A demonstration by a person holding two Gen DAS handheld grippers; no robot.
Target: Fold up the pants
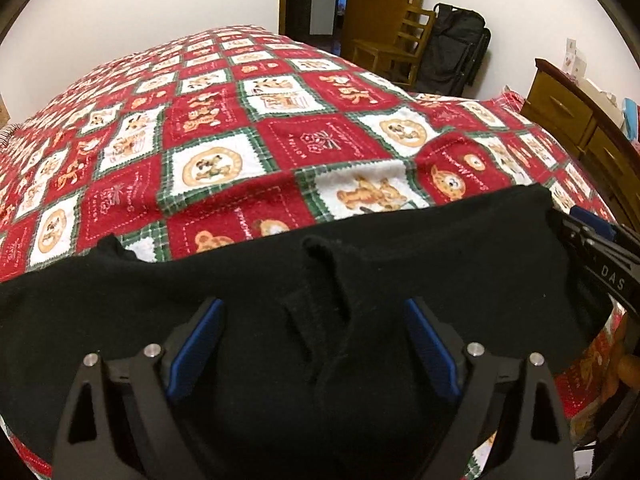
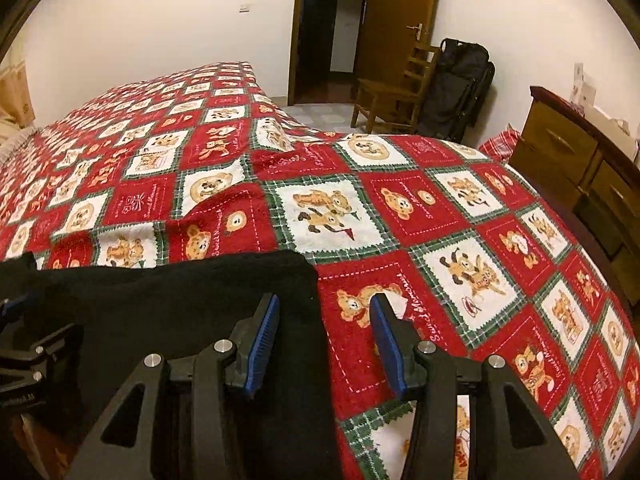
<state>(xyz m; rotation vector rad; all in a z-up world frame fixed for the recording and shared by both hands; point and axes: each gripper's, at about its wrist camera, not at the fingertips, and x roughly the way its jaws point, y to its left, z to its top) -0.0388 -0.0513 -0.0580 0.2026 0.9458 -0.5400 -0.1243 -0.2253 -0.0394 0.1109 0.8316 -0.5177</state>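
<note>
Pants (image 1: 360, 280): black, lying spread on the bed cover (image 1: 224, 128), near its front edge | left gripper (image 1: 312, 344): wide open above the pants, holding nothing | right gripper (image 2: 324, 340): half open over the pants' right edge, holding nothing | progress: looks early, folds still to do

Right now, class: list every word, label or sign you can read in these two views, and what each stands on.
"DAS": right gripper body, left wrist view.
Red paper sign on door: not readable.
Stitched script on bedspread: too blurred.
Lettering on left gripper body: unreadable.
</note>
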